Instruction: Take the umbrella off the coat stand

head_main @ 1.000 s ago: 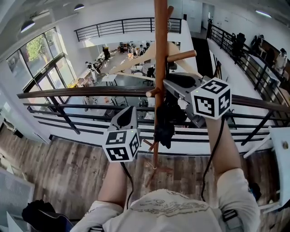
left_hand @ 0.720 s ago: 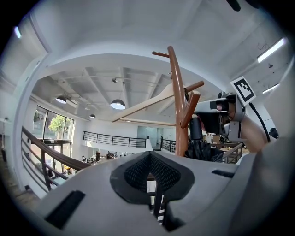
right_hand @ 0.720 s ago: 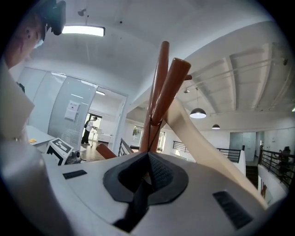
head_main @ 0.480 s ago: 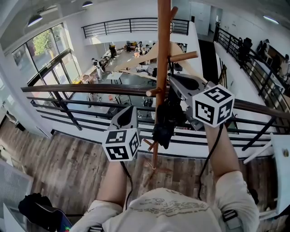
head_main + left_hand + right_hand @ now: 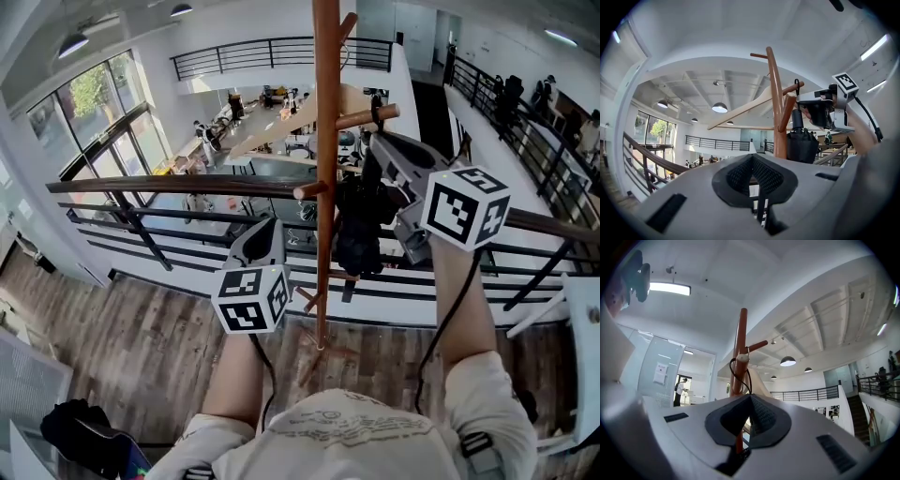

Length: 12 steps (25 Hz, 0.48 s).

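Head view: my right gripper point(image 5: 378, 142) is up at the coat stand point(image 5: 325, 112), and the black umbrella point(image 5: 356, 234) hangs just under it, at 3 o'clock of the pole. My left gripper point(image 5: 270, 225) sits at 8 o'clock of the umbrella, apart from it. Left gripper view: its jaws are together with nothing in them. Right gripper view: jaws fully closed on the umbrella's cord point(image 5: 733, 367), whose loop hangs over a peg point(image 5: 751, 348) at 12 o'clock

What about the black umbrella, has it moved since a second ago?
Yes. The umbrella has swung right: it hung across the coat stand's pole, and now it hangs just right of it.
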Available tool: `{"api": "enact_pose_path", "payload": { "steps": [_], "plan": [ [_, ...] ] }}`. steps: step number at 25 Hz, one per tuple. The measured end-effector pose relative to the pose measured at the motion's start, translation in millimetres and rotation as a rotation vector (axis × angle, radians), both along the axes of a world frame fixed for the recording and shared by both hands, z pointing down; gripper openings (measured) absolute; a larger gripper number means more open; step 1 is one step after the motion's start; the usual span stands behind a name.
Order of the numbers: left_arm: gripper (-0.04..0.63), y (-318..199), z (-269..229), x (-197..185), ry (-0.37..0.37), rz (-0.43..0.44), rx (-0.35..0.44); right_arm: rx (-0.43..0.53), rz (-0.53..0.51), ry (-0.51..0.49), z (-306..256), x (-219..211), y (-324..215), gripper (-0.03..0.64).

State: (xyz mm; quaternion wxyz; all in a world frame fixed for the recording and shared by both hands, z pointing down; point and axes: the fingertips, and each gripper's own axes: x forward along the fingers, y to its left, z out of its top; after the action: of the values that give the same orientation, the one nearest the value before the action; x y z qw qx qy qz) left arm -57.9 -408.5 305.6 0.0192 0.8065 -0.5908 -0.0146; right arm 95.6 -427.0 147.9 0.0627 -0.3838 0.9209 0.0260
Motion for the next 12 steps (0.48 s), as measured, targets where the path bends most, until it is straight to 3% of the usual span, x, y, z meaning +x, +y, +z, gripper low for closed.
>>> {"api": "enact_pose_path", "payload": {
  "steps": [6,12],
  "plan": [
    [0.005,4,-6,1,0.0,0.0,0.007,-0.004,0.03,-0.08,-11,18,6,0.003],
    [0.005,8,-8,6,-0.002,0.007,0.014,0.008,0.041,-0.092,-11,29,20,0.003]
  ]
}}
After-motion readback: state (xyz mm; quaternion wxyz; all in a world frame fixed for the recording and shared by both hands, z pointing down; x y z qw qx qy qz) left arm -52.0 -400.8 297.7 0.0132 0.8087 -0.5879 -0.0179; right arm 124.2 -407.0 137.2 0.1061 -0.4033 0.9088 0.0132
